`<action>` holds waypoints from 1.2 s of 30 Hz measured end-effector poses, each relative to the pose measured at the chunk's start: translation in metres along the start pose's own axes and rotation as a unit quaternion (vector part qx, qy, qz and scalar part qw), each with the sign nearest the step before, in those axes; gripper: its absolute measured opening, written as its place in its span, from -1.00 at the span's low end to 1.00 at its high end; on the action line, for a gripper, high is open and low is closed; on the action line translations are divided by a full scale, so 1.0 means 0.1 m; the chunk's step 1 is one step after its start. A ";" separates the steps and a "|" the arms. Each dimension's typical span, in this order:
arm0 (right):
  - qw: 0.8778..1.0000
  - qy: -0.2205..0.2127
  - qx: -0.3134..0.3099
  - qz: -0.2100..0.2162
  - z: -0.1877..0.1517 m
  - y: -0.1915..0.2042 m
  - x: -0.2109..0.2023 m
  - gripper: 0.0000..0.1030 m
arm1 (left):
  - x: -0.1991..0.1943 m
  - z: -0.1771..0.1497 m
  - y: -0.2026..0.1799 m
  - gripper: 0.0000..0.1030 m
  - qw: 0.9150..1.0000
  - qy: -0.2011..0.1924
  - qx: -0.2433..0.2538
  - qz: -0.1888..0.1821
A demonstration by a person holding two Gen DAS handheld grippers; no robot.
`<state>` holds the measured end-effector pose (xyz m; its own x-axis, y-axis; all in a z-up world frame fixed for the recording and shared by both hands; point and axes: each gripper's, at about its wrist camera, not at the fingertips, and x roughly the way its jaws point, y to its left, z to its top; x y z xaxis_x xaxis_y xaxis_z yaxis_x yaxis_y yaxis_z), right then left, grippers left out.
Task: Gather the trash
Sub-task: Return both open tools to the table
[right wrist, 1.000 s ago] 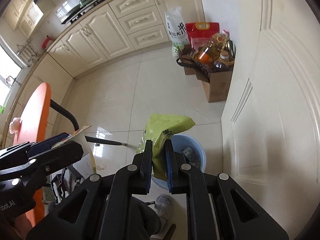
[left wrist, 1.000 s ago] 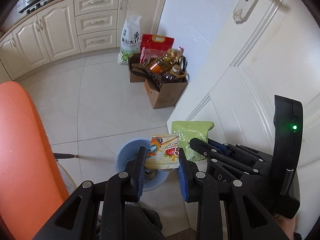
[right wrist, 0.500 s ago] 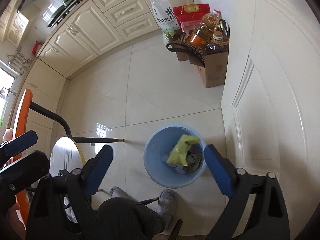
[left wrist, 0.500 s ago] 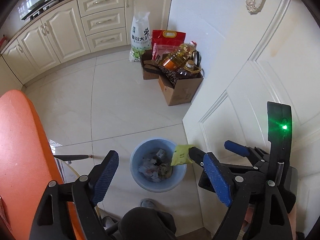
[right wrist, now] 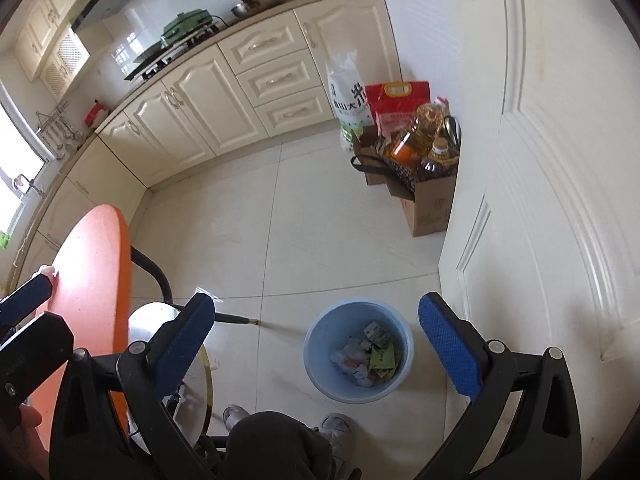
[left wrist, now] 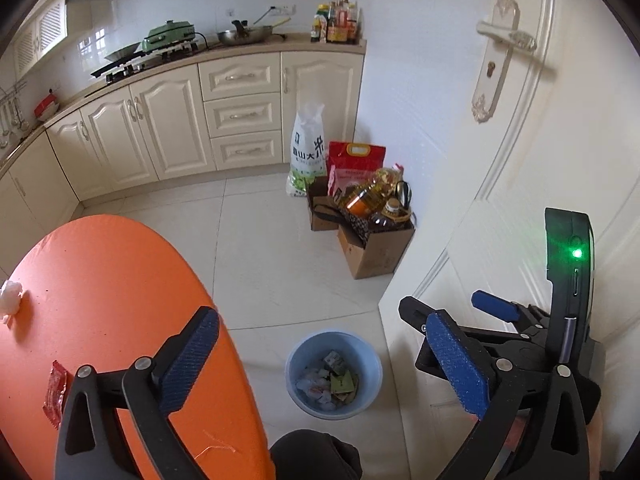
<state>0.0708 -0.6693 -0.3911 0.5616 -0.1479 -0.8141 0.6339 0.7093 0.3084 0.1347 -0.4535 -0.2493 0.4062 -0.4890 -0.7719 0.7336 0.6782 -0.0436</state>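
Observation:
A blue trash bin [left wrist: 305,399] [right wrist: 320,380] stands on the tiled floor by the door, holding several wrappers, among them a green packet [right wrist: 382,358] [left wrist: 343,384]. My left gripper [left wrist: 320,318] hangs high above the bin, its jaws opening with nothing between them. My right gripper [right wrist: 317,300] is also above the bin, its jaws opening and empty as well. On the orange table [left wrist: 112,300] at the left lie a red wrapper [left wrist: 56,394] and a white crumpled tissue [left wrist: 10,296].
A white door [left wrist: 520,160] rises at the right of the bin. Cardboard boxes with oil bottles [left wrist: 376,256] and rice bags [left wrist: 307,152] stand by the cabinets [left wrist: 240,116]. A person's knee [right wrist: 276,440] and slippers are below; a round glass top [right wrist: 160,320] sits under the table.
Both grippers opened wide and let go of their snack packets, which dropped into the blue bin. Both grippers rose, and the bin now looks smaller and farther below.

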 end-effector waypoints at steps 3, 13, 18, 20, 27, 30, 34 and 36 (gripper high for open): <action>0.999 -0.029 -0.011 0.011 0.05 0.23 -0.28 1.00 | -0.50 -0.17 0.22 0.98 0.999 -0.042 -0.021 0.005; 0.988 -0.098 -0.095 0.066 0.07 1.32 -1.11 1.00 | -2.06 -1.06 1.03 0.98 0.978 -0.162 -0.106 0.077; 0.976 -0.120 -0.145 0.113 -0.08 2.00 -1.41 1.00 | -2.65 -1.70 1.33 0.98 0.960 -0.192 -0.153 0.133; 0.969 -0.125 -0.166 0.131 -0.16 2.27 -1.50 1.00 | -2.88 -1.97 1.42 0.98 0.952 -0.200 -0.169 0.160; 0.953 -0.126 -0.212 0.174 -0.59 3.07 -1.59 1.00 | -3.45 -2.82 1.51 0.98 0.926 -0.213 -0.205 0.236; 0.947 -0.130 -0.235 0.174 -0.81 3.32 -1.61 1.00 | -3.60 -3.07 1.50 0.98 0.917 -0.214 -0.212 0.262; 0.946 -0.115 -0.252 0.170 -1.08 3.55 -1.48 1.00 | -3.64 -3.33 1.35 0.98 0.909 -0.208 -0.220 0.285; 0.947 -0.102 -0.254 0.166 -1.18 3.61 -1.35 1.00 | -3.56 -3.36 1.25 0.98 0.908 -0.201 -0.224 0.292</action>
<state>0.1616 -0.3119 -0.2274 0.8092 0.0485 -0.5855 0.0953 0.9726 0.2122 -0.1010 -0.0106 -0.1928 0.8866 -0.0729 -0.4567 0.0700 0.9973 -0.0234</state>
